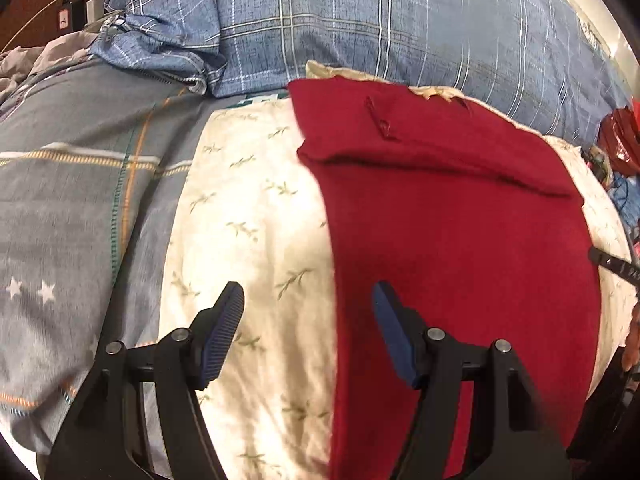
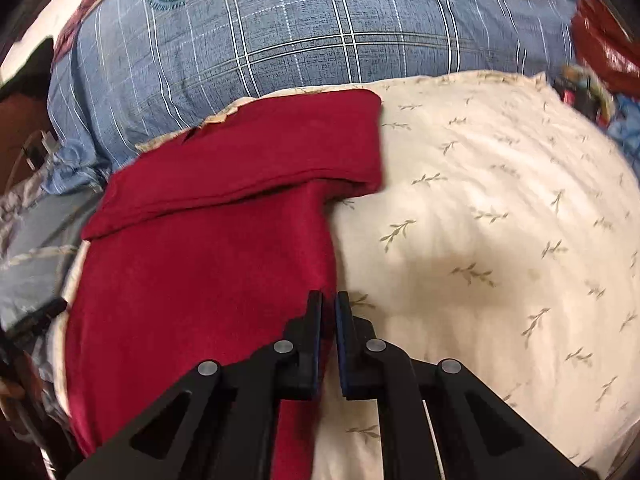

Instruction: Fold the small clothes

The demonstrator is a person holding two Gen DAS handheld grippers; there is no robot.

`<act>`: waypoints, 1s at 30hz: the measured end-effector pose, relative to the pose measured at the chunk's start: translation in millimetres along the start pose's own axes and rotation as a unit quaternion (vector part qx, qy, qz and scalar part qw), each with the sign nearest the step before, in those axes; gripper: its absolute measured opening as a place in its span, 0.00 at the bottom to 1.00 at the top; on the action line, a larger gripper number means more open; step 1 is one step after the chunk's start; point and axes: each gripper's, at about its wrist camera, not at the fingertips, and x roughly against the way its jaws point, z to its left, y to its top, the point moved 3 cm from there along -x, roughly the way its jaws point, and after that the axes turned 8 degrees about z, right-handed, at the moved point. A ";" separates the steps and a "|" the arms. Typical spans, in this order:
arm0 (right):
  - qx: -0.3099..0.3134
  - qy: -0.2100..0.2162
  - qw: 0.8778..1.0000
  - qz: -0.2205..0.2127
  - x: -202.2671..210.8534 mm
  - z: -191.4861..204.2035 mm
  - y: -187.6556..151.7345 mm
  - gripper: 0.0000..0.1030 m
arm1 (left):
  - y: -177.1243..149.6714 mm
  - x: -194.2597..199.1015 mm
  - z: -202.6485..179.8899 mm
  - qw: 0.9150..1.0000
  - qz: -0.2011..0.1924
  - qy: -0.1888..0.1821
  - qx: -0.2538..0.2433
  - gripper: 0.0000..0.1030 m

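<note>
- Garment: red knit piece (image 1: 460,240) lies flat on a cream leaf-print pillow (image 1: 248,216); its top band is folded over, making a thicker strip across the far end.
- Left wrist view: left gripper (image 1: 308,300) has its jaws spread apart, nothing between them. Left fingertip sits over bare cream pillow at 7 o'clock of the garment; right fingertip sits over the red cloth just inside its left edge. That edge runs up between the two fingers toward 12 o'clock. Contact with the cloth cannot be told.
- Right wrist view: right gripper (image 2: 329,300) is clenched, pads nearly together, right at the red garment's (image 2: 192,280) right-hand edge. Garment spreads from the fingertips toward 9 to 11 o'clock; bare cream pillow (image 2: 500,220) fills 1 to 4 o'clock.
- Whether a fold of cloth is pinched between the right pads cannot be told; a red strip continues down under the left finger.
- Surroundings: blue plaid pillow (image 2: 300,28) at 12 o'clock behind the cream one; grey star-print bedding (image 1: 60,208) at 9 o'clock in the left view.
</note>
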 end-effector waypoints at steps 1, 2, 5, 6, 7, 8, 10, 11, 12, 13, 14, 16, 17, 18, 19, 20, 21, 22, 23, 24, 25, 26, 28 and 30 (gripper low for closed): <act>-0.004 0.007 1.000 -0.002 3.2 0.7 -0.8 0.11 | -2.3 0.2 1.1 1.000 0.001 0.001 0.001 0.64; -0.006 0.011 1.000 -0.004 5.5 3.0 -2.0 0.11 | -4.0 1.1 1.9 1.000 0.000 0.000 0.005 0.64; 0.020 0.016 1.000 0.008 13.4 12.9 -12.1 0.17 | -8.5 3.2 3.6 1.000 0.001 -0.008 0.012 0.64; 0.032 0.014 0.999 0.012 16.6 15.8 -17.3 0.20 | -10.1 3.9 3.4 1.000 0.003 -0.010 0.014 0.64; 0.041 0.017 0.999 0.018 19.0 17.7 -22.6 0.27 | -11.7 4.7 2.7 1.000 0.004 -0.012 0.013 0.64; 0.048 0.022 0.998 0.028 21.1 19.1 -29.9 0.33 | -13.0 5.6 1.6 1.000 0.004 -0.013 0.012 0.64; 0.053 0.030 0.997 0.042 22.9 19.9 -41.3 0.38 | -15.1 7.2 0.3 1.000 0.003 -0.013 0.008 0.64; 0.054 0.031 0.997 0.047 24.1 19.9 -47.1 0.38 | -17.4 9.0 -1.1 1.000 0.002 -0.013 0.005 0.64; 0.055 0.030 0.997 0.055 24.3 20.2 -54.5 0.38 | -18.6 10.0 -1.9 1.000 0.002 -0.013 0.004 0.64; 0.056 0.031 0.996 0.060 24.3 19.2 -59.5 0.38 | -19.9 10.8 -2.5 1.000 0.003 -0.015 0.002 0.64; 0.056 0.032 0.996 0.066 23.4 18.5 -64.3 0.38 | -22.2 12.1 -3.8 1.000 0.004 -0.019 0.001 0.64; 0.060 0.036 0.995 0.075 21.6 19.2 -73.9 0.39 | -25.9 13.9 -6.2 1.000 0.007 -0.025 0.001 0.64; 0.062 0.036 0.995 0.074 21.1 20.3 -76.6 0.40 | -29.0 15.4 -7.3 1.000 0.010 -0.029 0.001 0.64; 0.065 0.035 0.995 0.072 21.3 21.8 -79.3 0.40 | -30.9 16.6 -7.8 0.999 0.011 -0.031 0.001 0.64; 0.068 0.035 0.995 0.071 21.1 22.6 -81.2 0.38 | -33.3 17.9 -7.9 0.999 0.012 -0.032 0.000 0.64; 0.073 0.032 0.994 0.072 19.9 24.4 -82.5 0.29 | -37.4 20.7 -8.5 0.999 0.013 -0.034 -0.003 0.64; 0.089 0.020 0.993 0.077 17.5 27.9 -84.2 0.20 | -40.2 22.3 -8.9 0.999 0.014 -0.035 -0.006 0.64; 0.105 0.007 0.991 0.078 17.6 30.0 -85.6 0.08 | -43.5 24.2 -9.3 0.999 0.016 -0.035 -0.009 0.64; 0.113 0.001 0.991 0.070 21.6 30.3 -86.1 0.08 | -47.7 26.3 -9.0 0.999 0.019 -0.034 -0.012 0.64; 0.111 -0.001 0.992 0.066 24.9 27.8 -85.9 0.08 | -52.1 28.4 -8.3 0.999 0.022 -0.032 -0.016 0.64; 0.106 -0.004 0.992 0.064 28.0 24.0 -85.6 0.08 | -56.7 30.5 -7.5 0.999 0.025 -0.033 -0.018 0.64; 0.100 -0.007 0.993 0.062 30.5 20.7 -85.7 0.07 | -61.7 32.7 -6.5 0.999 0.028 -0.035 -0.020 0.64; 0.086 0.005 0.994 0.062 36.1 11.1 -86.3 0.07 | -72.3 35.9 -5.2 0.998 0.035 -0.034 -0.026 0.64; 0.079 0.018 0.995 0.061 41.2 8.0 -89.6 0.08 | -82.4 37.7 -6.3 0.998 0.046 -0.026 -0.039 0.64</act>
